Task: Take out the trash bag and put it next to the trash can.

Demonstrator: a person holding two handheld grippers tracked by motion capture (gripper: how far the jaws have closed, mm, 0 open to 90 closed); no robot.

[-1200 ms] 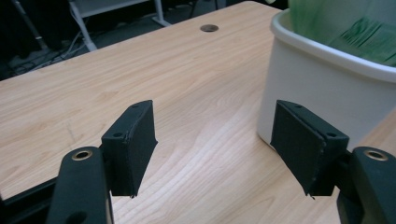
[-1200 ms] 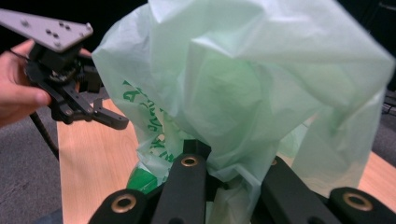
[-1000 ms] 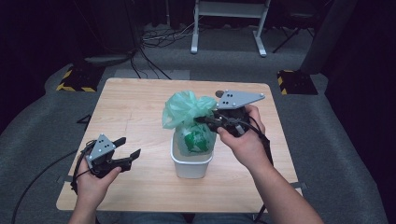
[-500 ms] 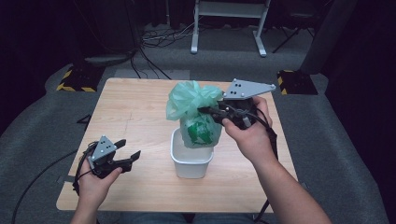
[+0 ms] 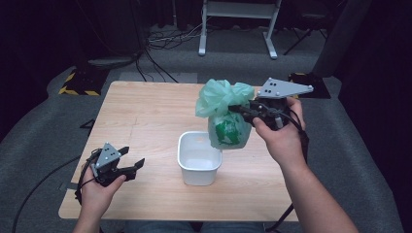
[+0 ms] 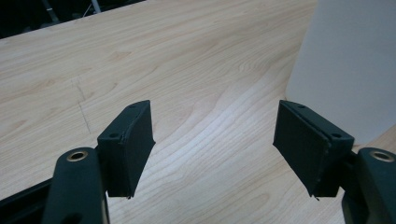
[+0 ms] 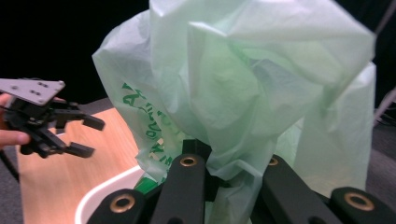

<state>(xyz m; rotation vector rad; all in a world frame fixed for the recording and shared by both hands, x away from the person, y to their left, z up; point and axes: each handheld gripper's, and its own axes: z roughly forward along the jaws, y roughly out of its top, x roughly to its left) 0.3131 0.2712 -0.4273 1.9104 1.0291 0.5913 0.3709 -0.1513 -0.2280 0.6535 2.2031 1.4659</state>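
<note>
Black left tongs (image 5: 127, 159) and right tongs (image 5: 240, 110) carry grey three-cornered plates, seemingly screw-dotted; black cables trail.

green bag (image 5: 224, 119) lifted clear of white bin (image 5: 199, 158)

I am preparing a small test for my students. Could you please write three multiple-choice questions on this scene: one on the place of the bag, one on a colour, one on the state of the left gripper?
1. Where is the green plastic bag?
A. Inside the bin
B. Held up in the air, above the right rim of the bin
C. Flat on the table

2. What colour is the small bin?
A. White
B. Blue
C. Black

3. In what state is the left gripper?
A. Shut on the bag
B. Shut on the bin
C. Open, holding nothing

Answers:
1. B: the right gripper pinches the bag's gathered neck, and the bag hangs over the bin's edge, off the table.
2. A: its walls and rim are white in the high view.
3. C: its fingers stand apart, with bare wood between them.
</note>
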